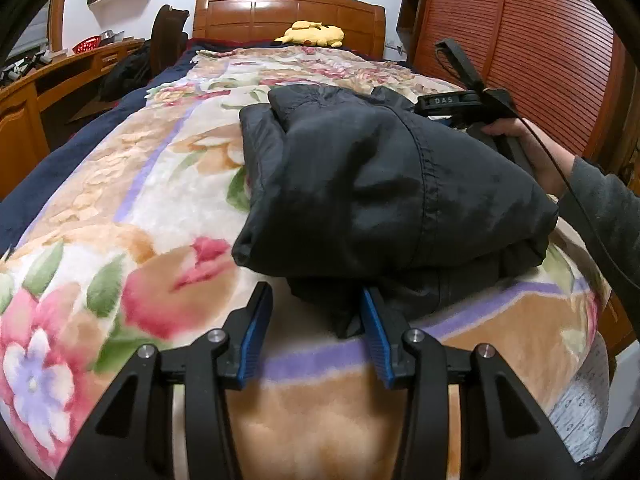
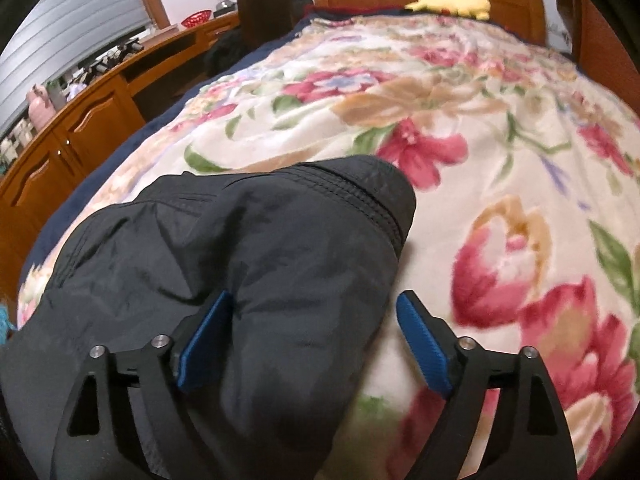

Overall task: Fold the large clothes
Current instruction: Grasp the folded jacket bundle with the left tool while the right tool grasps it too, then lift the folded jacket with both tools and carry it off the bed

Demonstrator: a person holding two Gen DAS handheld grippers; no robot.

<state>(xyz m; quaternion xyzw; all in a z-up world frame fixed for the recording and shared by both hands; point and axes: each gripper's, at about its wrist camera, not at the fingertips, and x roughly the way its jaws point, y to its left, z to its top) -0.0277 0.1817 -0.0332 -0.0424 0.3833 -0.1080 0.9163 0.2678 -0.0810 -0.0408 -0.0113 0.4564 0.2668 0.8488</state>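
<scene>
A black padded jacket (image 1: 360, 184) lies folded in a thick bundle on the floral blanket (image 1: 132, 200) of the bed. My left gripper (image 1: 316, 300) is open at the bundle's near edge, with a loose dark flap between its blue pads. In the right wrist view the jacket (image 2: 224, 264) fills the lower left. My right gripper (image 2: 316, 304) is open over it, its left pad (image 2: 204, 336) against the fabric, its right pad over the blanket (image 2: 500, 168). The right gripper's body (image 1: 460, 100) also shows beyond the bundle in the left wrist view, held by a hand.
A wooden headboard (image 1: 288, 16) and a yellow plush toy (image 1: 316, 34) are at the far end of the bed. A wooden desk with clutter (image 1: 48, 76) and a chair (image 1: 168, 36) run along the left. A slatted wooden wardrobe (image 1: 520, 40) stands on the right.
</scene>
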